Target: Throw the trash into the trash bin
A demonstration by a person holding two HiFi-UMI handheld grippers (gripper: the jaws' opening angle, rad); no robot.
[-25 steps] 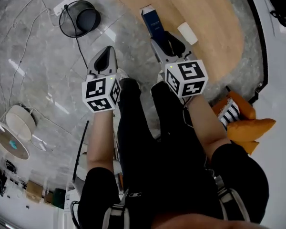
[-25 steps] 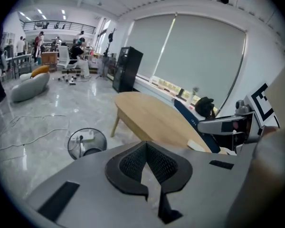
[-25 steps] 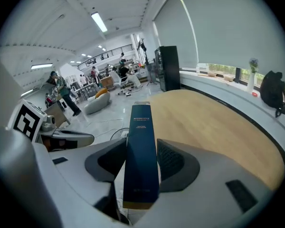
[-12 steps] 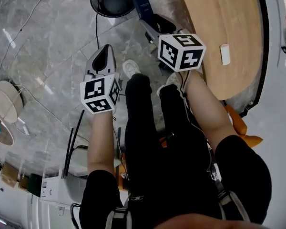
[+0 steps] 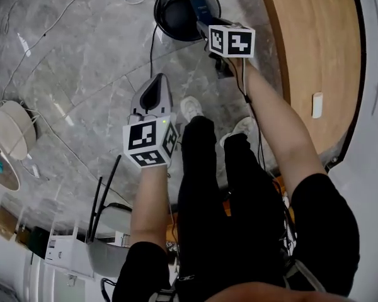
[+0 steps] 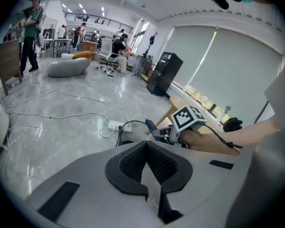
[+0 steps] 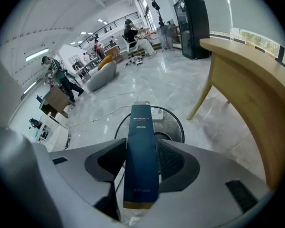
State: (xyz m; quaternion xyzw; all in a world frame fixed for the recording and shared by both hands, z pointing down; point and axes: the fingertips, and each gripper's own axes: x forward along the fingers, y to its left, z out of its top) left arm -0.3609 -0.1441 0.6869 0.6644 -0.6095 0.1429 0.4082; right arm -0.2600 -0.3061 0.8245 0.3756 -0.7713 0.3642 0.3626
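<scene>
Right hand-held gripper (image 7: 141, 161) tight on blue box (image 7: 142, 137) over trash bin (image 5: 166, 11), the grip plain only in its own view.

Gripping a slim dark blue box (image 7: 141, 160) by both long sides in the right gripper (image 7: 141, 152), jaws closed on it. White print near far end, gold band at near end. Pointing out over a black wire-mesh trash bin (image 7: 174, 121) on grey marble floor (image 7: 180, 87). Wooden table (image 7: 249, 75) right, leg near bin. Grey beanbag (image 7: 102, 75) far left.
</scene>
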